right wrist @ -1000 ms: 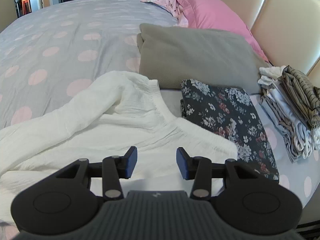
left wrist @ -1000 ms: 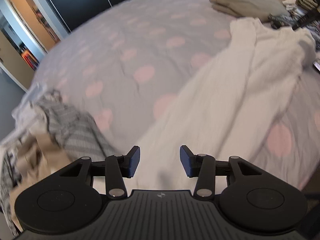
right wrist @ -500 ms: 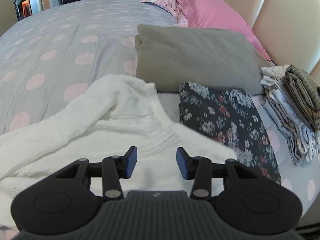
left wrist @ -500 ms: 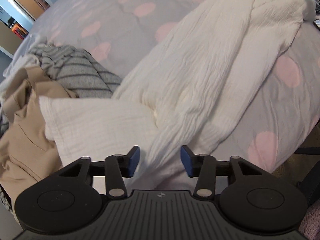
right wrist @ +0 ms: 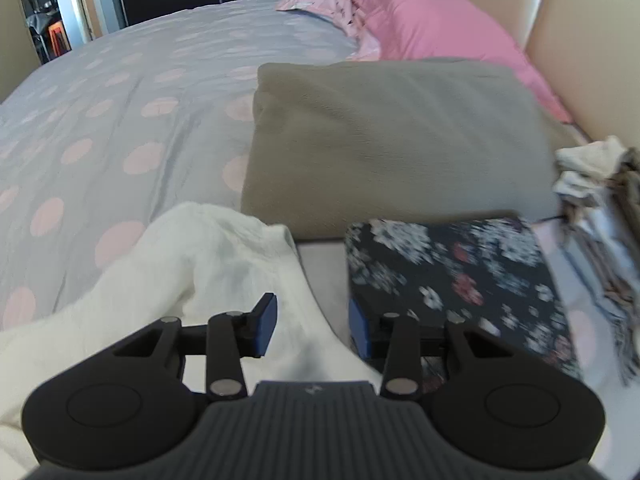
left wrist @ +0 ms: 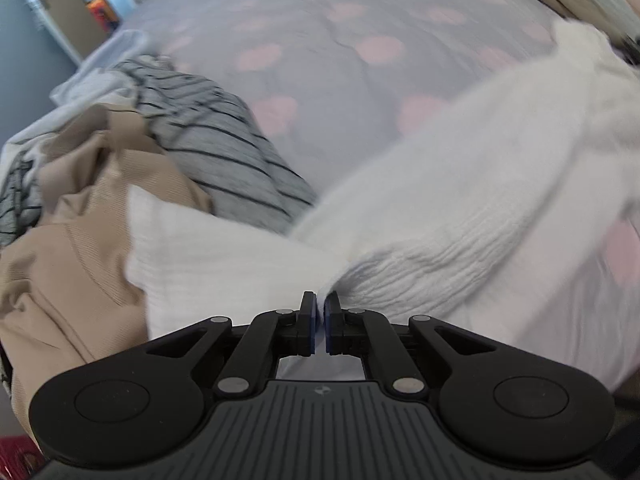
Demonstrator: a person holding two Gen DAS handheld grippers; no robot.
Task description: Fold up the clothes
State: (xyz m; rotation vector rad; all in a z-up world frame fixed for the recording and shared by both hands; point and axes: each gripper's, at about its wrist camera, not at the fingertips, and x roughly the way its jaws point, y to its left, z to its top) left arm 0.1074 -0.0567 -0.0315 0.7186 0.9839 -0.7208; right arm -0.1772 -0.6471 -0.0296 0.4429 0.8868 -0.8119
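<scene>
The white garment [left wrist: 440,216] lies spread across the bed, running from the near edge toward the pillows, with a folded-over portion at the near left. My left gripper [left wrist: 320,320] is pinched on a bunched fold of this garment at its near edge; the two blue pads are almost together with a thin sliver of white fabric between them. In the right wrist view, the far end of the same white garment [right wrist: 208,264] lies beneath my right gripper [right wrist: 312,324], whose jaws stand at a medium gap and are closing slightly; cloth lies below and between them, but the pads do not press on it. To the left of the garment, a beige garment [left wrist: 68,248] and a grey striped garment [left wrist: 216,148] form an unfolded heap at the bed edge, touching the folded-over white portion. The bedspread [right wrist: 120,112] is grey with pink dots. Beyond the right gripper lies a folded grey-green blanket [right wrist: 392,136], with a folded dark floral cloth [right wrist: 460,276] just in front of it. A stack of folded clothes [right wrist: 600,216] sits at the far right. A pink pillow [right wrist: 420,20] rests against the cream headboard [right wrist: 580,40].
</scene>
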